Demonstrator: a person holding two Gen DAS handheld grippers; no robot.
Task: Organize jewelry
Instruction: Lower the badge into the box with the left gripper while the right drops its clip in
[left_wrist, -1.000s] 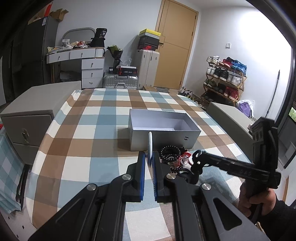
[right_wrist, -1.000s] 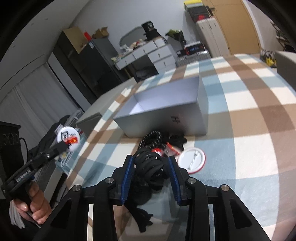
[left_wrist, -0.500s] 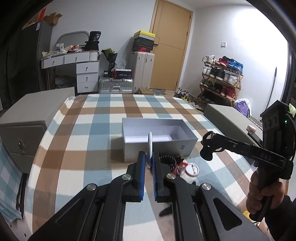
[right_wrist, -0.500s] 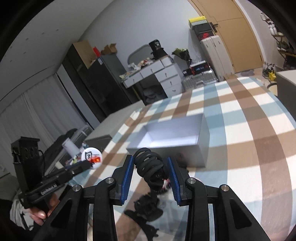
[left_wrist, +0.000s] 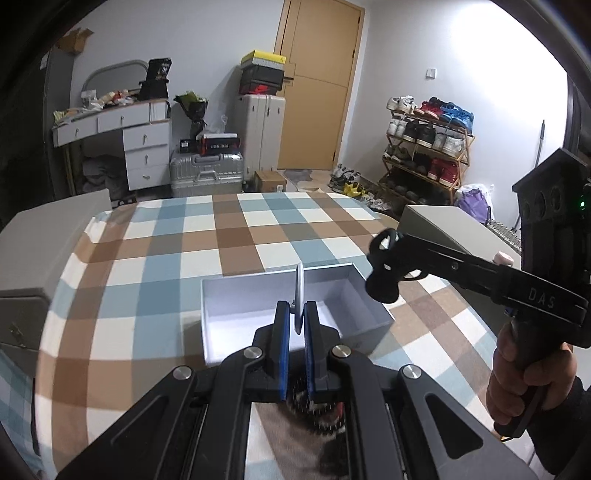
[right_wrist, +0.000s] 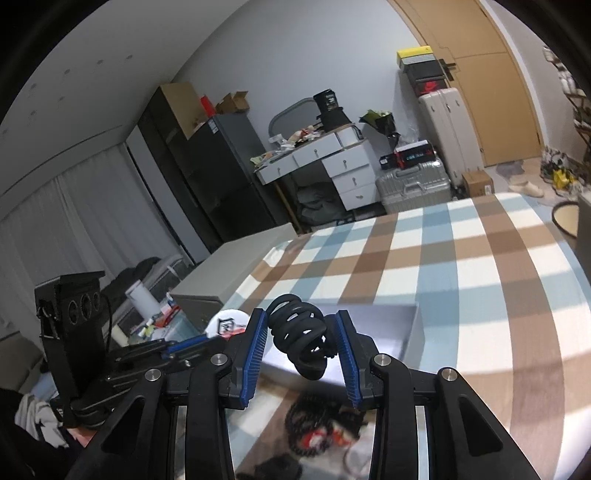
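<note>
My left gripper (left_wrist: 294, 314) is shut on a round white pin badge (left_wrist: 299, 284), held edge-on above the open grey box (left_wrist: 251, 291) on the checked tablecloth. In the right wrist view the badge (right_wrist: 227, 323) shows its printed face, sticking out of the left gripper (right_wrist: 207, 341). My right gripper (right_wrist: 301, 332) is shut on a black spiral hair tie (right_wrist: 301, 338), in the air just in front of the box (right_wrist: 410, 339). From the left wrist view the right gripper (left_wrist: 384, 266) hangs over the box's right corner with the black hair tie (left_wrist: 382, 288).
A pile of black beads, red pieces and another badge (right_wrist: 317, 424) lies on the table (right_wrist: 480, 280) below my right gripper, blurred. A grey cabinet (left_wrist: 37, 258) stands left of the table and another (left_wrist: 443, 221) to the right. A person's hand (left_wrist: 517, 373) holds the right gripper.
My right gripper has lifted the hair tie off the pile and up toward the box. My left gripper has carried the badge forward until it is over the box.
</note>
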